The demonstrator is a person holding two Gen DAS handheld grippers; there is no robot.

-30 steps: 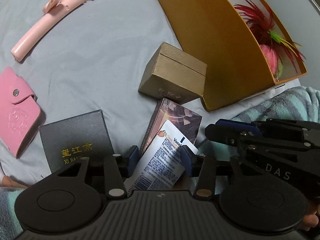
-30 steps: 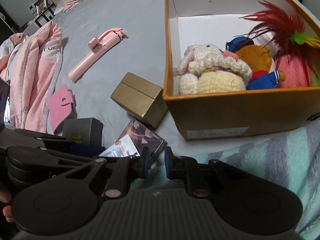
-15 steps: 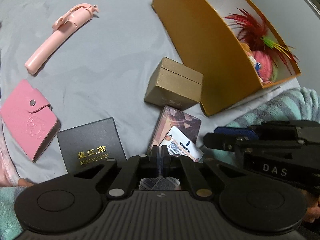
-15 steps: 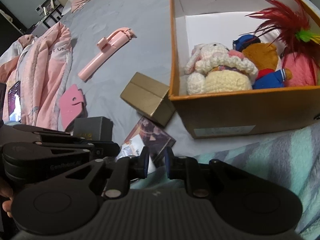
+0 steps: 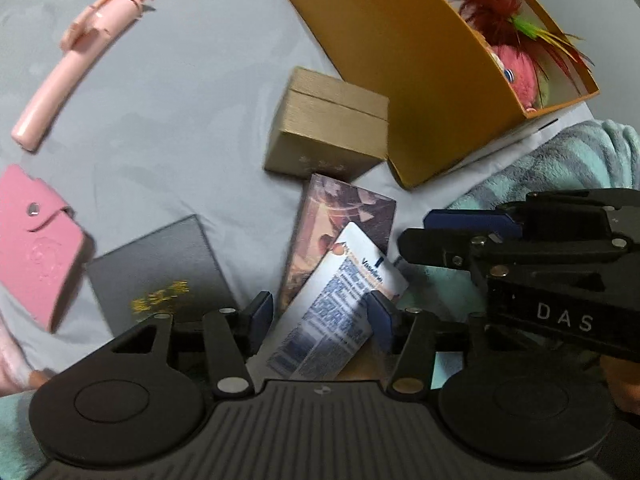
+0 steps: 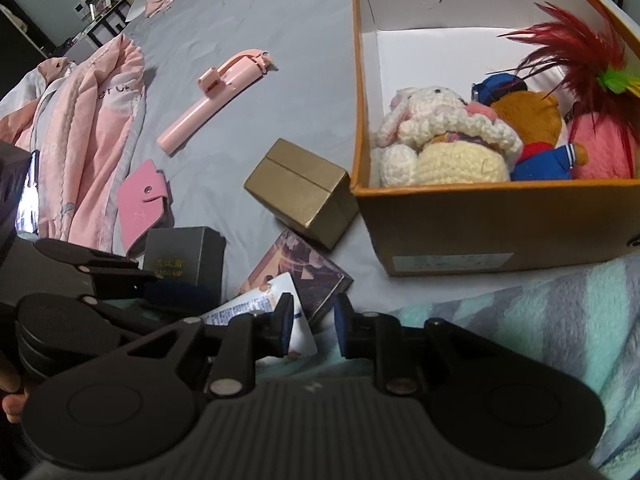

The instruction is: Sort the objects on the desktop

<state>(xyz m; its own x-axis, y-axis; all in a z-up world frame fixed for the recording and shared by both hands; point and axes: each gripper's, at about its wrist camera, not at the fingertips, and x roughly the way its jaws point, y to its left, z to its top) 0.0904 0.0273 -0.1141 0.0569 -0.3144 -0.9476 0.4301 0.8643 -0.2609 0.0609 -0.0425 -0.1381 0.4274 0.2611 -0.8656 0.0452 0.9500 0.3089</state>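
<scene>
Sorting partly done: plush toys [image 6: 448, 148] already sit in the orange box [image 6: 480, 224], but the gold box [image 5: 328, 120], patterned box [image 5: 340, 232], black case [image 5: 160, 272], pink wallet [image 5: 36, 240] and pink stick [image 5: 76, 64] lie loose on the grey bed sheet [image 5: 180, 100]. Left tongs [image 5: 320, 316] are opening around the white Vaseline packet [image 5: 340, 304], pads not clearly pressing it. Right tongs [image 6: 310, 326] are opening, nothing between them.

Glossy printed tube [image 5: 332, 308]; matt gold cardboard box [image 5: 328, 128] (ribbed texture).
</scene>
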